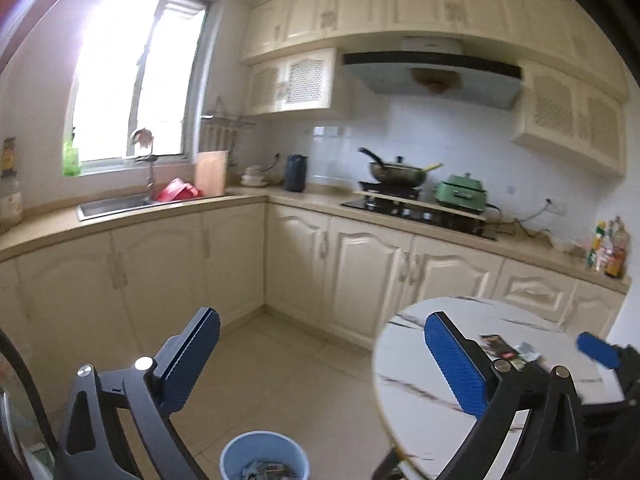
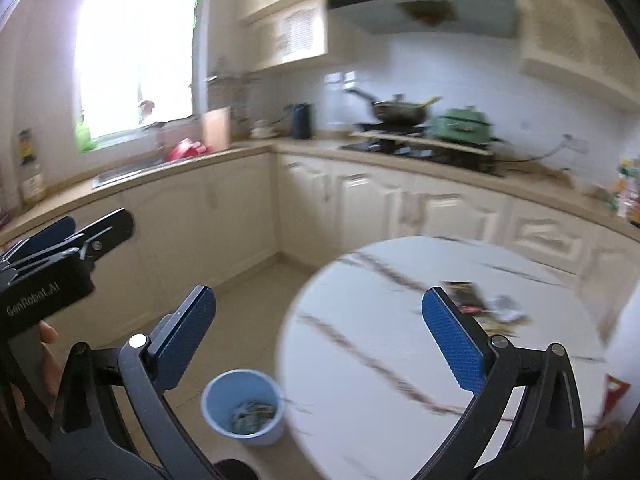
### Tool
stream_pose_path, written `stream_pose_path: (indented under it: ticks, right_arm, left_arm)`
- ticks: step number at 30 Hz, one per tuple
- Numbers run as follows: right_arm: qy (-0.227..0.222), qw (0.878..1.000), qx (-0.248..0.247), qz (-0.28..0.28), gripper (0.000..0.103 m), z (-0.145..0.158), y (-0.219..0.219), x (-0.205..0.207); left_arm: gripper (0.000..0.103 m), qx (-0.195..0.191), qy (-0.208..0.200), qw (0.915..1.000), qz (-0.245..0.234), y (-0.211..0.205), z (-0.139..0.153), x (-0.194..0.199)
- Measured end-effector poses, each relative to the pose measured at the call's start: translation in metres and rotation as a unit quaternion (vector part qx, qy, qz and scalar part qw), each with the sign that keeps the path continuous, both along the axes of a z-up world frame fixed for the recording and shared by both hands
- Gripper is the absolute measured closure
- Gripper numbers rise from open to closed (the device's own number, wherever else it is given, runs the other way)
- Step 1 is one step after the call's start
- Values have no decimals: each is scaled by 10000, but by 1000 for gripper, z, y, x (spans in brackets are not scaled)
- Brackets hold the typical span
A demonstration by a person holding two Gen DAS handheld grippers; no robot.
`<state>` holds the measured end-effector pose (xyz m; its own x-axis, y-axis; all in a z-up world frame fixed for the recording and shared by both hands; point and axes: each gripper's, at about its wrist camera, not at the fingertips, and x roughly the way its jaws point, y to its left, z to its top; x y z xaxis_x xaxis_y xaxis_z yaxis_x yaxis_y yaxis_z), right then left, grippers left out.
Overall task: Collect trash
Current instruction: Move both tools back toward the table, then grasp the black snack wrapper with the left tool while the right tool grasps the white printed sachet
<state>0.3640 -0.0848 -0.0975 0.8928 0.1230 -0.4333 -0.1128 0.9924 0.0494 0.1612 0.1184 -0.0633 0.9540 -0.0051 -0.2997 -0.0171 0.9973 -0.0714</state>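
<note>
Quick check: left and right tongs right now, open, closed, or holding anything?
Left tongs: open wide, nothing between the pads.
Right tongs: open wide, nothing held.

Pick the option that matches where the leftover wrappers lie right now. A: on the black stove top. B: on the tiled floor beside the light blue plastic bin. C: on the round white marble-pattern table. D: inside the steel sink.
C: the crumpled wrappers lie on the round white marble-pattern table, while the light blue plastic bin on the floor already holds other trash.
</note>
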Motion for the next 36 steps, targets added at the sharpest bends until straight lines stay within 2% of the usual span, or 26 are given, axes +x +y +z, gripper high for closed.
stream_pose_path:
  ticks: [4,5,6,7,9,14,17,21,23,28,31,35,36]
  right_arm:
    - [-77,9981,157,-596,0,5,-63,-9]
    - [-83,9974,187,-687,0,5,-75,-10]
    - [-87,9964,200,-823,0,5,-89,-11]
    - [-71,9954,214,-929,0,5,-103,-12]
    - [-33,9937,255,-1090,0,1,-126,-13]
    - [133,9885,394,-1453,0,-15,-182,-10]
    - [287,9860,483,-1571,0,-31,-210,-1]
    - [536,9825,574,-1689,0,-52,-240,18]
    - [682,9809,625,-1713,0,-62,-251,29]
    - [1025,9771,689,-1731,0,-88,-275,53]
    - [1188,9754,724,-1709,0,-101,-285,67]
    - [1294,9752,729,-1640,0,-111,-292,79]
    - [1313,9752,728,-1624,0,-113,-293,81]
  left_arm:
    - [1,138,147,9989,-418,-43,-18,14]
    - [1,172,165,9984,-516,-43,-18,34]
    - [1,197,198,9979,-590,-43,-7,62]
    - [1,266,308,9965,-734,-58,-10,68]
    - [1,295,438,9942,-940,-56,10,100]
    - [1,460,945,9842,-1422,-103,21,182]
    - [1,388,1449,9696,-1933,-149,16,239]
    - [1,451,2002,9584,-1983,-200,5,306]
    - [1,549,2334,9529,-1859,-223,-8,345]
    - [2,692,2786,9403,-1827,-268,-32,401]
    - [3,508,3148,9294,-1858,-278,-50,428]
    - [3,499,3234,9273,-1815,-292,-66,460]
    - [7,493,3242,9273,-1806,-296,-74,466]
